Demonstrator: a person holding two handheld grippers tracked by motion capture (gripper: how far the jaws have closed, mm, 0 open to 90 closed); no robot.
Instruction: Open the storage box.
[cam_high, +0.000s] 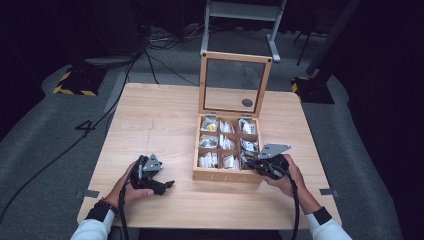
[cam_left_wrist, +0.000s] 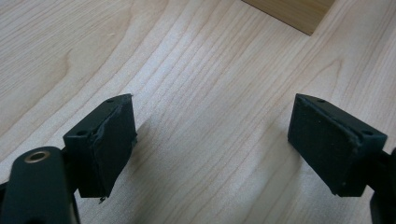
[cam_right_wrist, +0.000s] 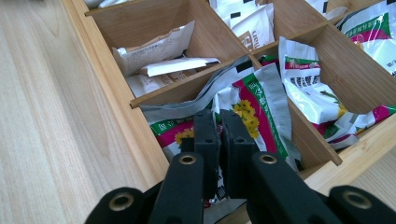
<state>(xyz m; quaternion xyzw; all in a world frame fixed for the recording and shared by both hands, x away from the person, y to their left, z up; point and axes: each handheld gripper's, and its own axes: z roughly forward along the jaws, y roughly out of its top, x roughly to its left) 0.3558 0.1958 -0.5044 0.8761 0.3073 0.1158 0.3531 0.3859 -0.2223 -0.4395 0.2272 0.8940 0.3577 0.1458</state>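
A wooden box (cam_high: 222, 175) with several compartments stands on the table, its glass lid (cam_high: 234, 56) raised upright. It holds tea packets. My right gripper (cam_high: 254, 164) reaches into the near right compartment; its jaws (cam_right_wrist: 219, 119) are shut on a silver packet (cam_right_wrist: 264, 105) printed with yellow flowers, green and pink. More packets of that kind (cam_right_wrist: 308, 86) fill the compartment beyond. My left gripper (cam_high: 168, 184) rests low over bare table left of the box, open, with nothing between its pads (cam_left_wrist: 112, 140).
White paper packets (cam_right_wrist: 159, 56) lie in the neighbouring compartment. The box's near corner (cam_left_wrist: 299, 14) is just ahead of the left gripper. The light wooden table (cam_high: 150, 125) has bare room to the left and behind. Cables and a metal stand (cam_high: 245, 10) are on the floor beyond.
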